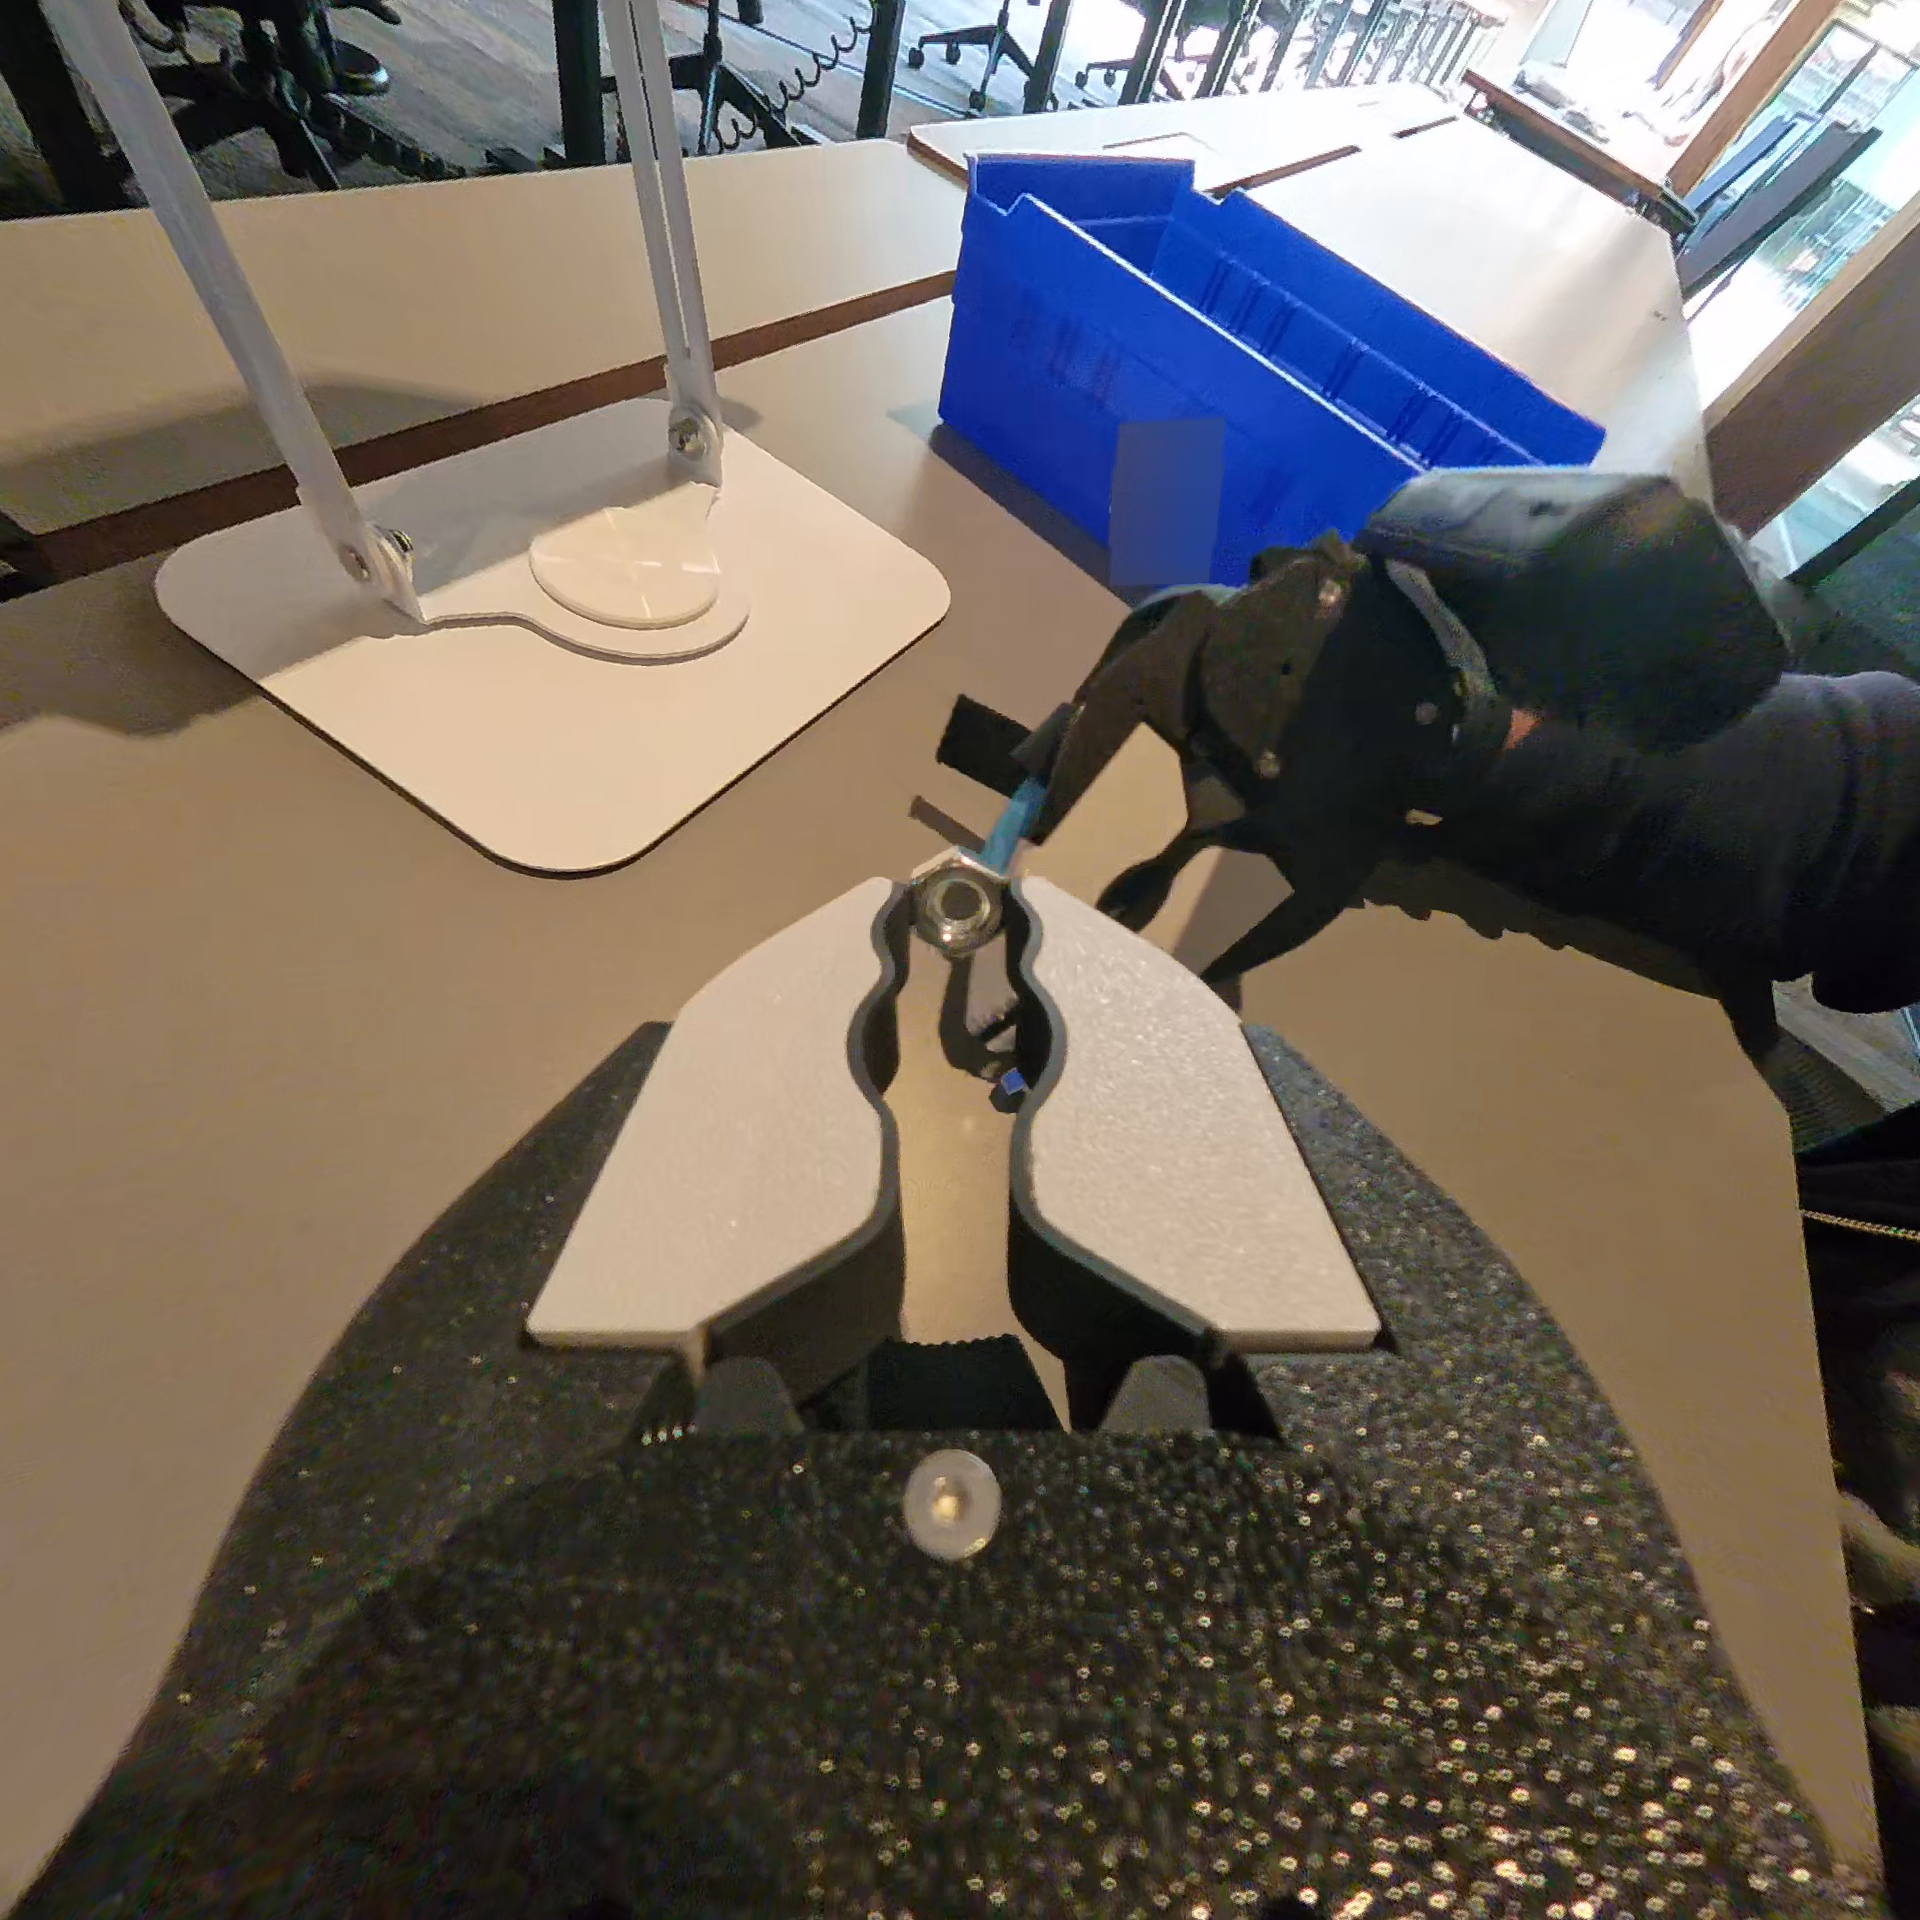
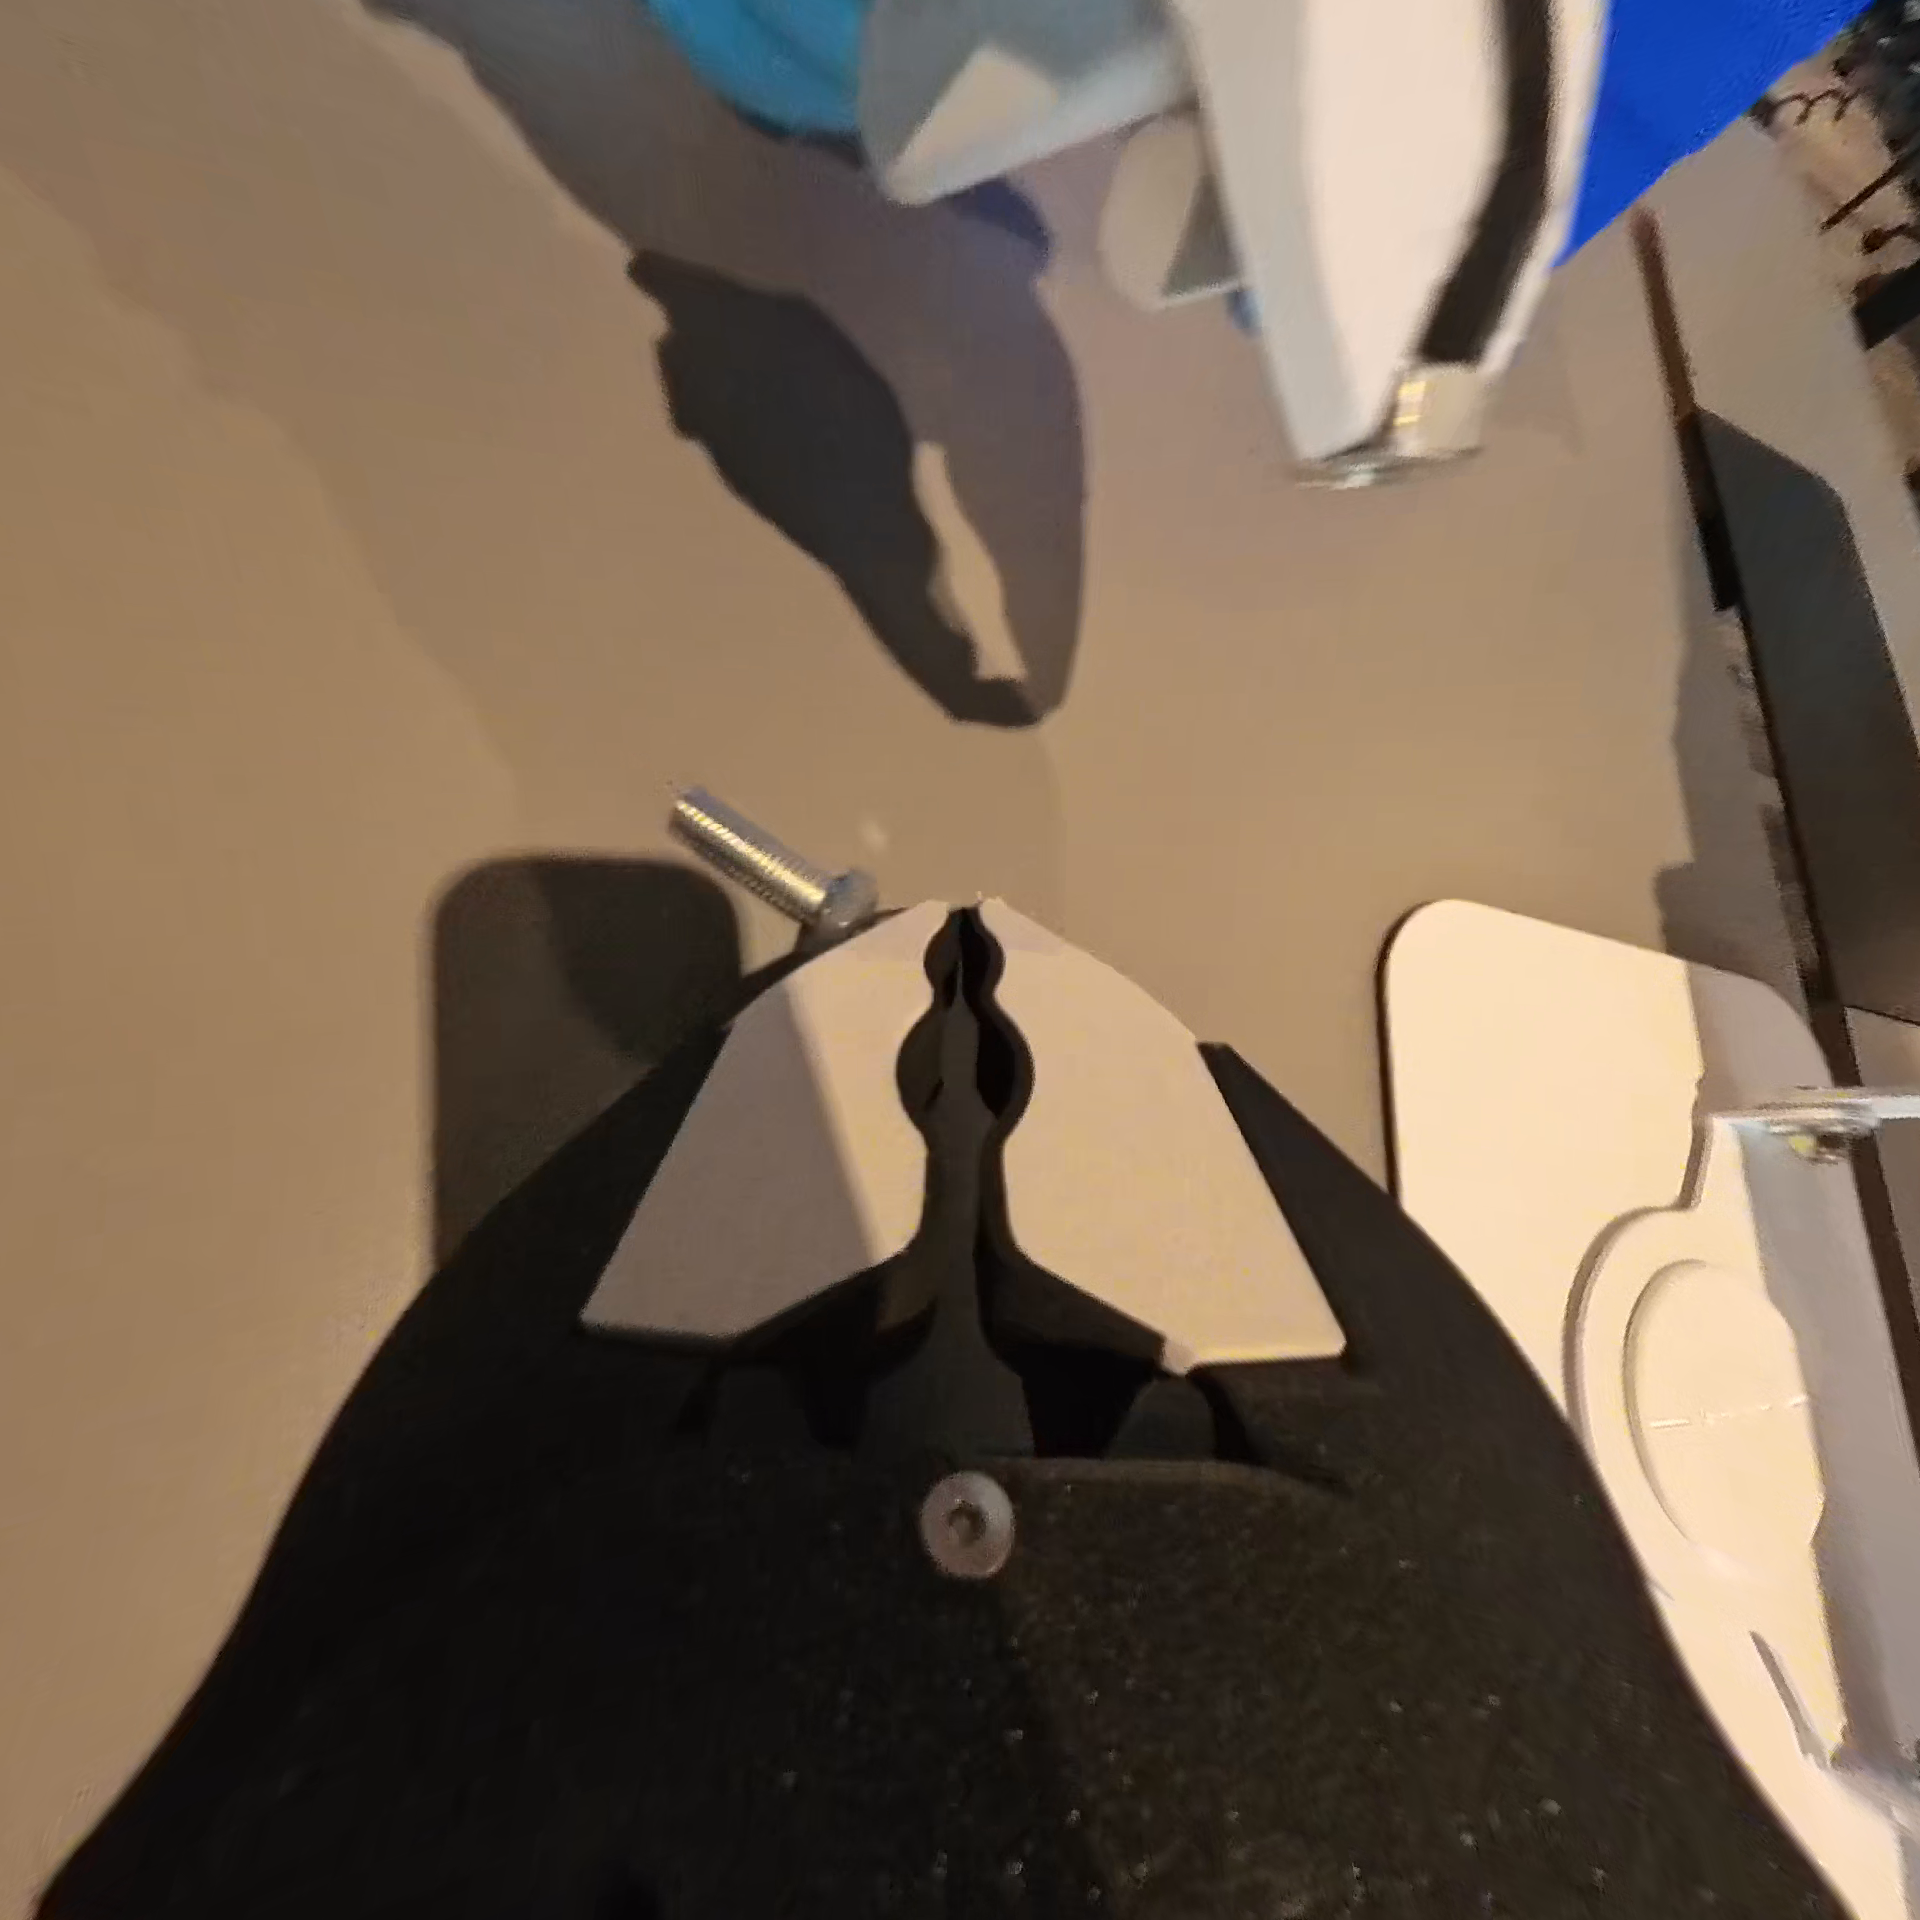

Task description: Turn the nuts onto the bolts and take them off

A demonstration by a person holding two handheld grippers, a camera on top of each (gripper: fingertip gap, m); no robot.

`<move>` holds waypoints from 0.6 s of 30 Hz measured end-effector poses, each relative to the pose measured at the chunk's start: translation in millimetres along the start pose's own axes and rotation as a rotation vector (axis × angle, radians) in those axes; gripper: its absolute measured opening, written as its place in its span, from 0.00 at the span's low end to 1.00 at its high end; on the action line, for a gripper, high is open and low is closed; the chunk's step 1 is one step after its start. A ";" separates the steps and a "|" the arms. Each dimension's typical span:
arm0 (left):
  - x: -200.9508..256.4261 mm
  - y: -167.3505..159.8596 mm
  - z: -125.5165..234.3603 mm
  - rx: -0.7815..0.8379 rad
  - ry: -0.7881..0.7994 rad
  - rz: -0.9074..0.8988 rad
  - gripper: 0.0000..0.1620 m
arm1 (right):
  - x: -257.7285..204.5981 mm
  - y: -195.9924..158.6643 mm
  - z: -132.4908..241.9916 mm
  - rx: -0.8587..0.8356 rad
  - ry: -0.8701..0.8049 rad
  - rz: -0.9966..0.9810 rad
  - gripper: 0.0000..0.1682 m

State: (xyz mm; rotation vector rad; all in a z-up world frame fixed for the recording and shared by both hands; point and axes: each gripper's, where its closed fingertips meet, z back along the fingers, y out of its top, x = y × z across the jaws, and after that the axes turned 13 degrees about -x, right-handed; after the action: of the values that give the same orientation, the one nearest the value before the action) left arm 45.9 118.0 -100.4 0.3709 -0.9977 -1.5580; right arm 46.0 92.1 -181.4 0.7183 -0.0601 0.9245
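My left gripper point(image 1: 956, 909) is shut on a silver hex nut point(image 1: 954, 925), pinched between its white fingertips above the tan table point(image 1: 312, 1039). My right gripper point(image 1: 1023, 836), black and held by a gloved hand, reaches in from the right with its tips just behind the nut. In the right wrist view my right gripper point(image 2: 968, 914) has its jaws shut with nothing between them. A silver bolt point(image 2: 764, 862) lies on the table just left of its tips. The left gripper point(image 2: 1382, 447) with the nut shows blurred at the upper right.
A white stand base point(image 1: 551, 675) with two slanted white arms sits at the left rear and also shows in the right wrist view point(image 2: 1538, 1143). A blue plastic bin point(image 1: 1247, 343) stands at the right rear. The table edge runs along the right. Spacing between my two grippers at the tips: around 9 cm.
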 end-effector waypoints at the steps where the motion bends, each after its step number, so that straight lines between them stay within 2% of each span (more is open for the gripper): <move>1: -0.1 0.4 0.6 0.002 -0.001 0.002 0.10 | -3.2 -0.1 -0.2 -0.010 0.004 0.012 0.00; 9: 4.9 -1.7 2.1 0.001 -0.015 -0.006 0.10 | -29.0 -1.6 12.5 0.020 0.061 0.049 0.00; 15: 6.2 -1.5 0.7 -0.003 -0.022 -0.007 0.10 | -11.0 -5.4 7.2 -0.011 -0.018 0.039 0.00; 18: 6.8 -1.8 -0.3 -0.005 -0.025 -0.008 0.10 | -14.3 2.2 3.8 0.008 0.008 0.046 0.00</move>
State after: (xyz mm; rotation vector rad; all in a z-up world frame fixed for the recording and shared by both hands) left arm 43.2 111.5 -100.0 0.3524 -1.0123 -1.5754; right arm 36.5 80.6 -182.1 0.7236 -0.0662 0.9719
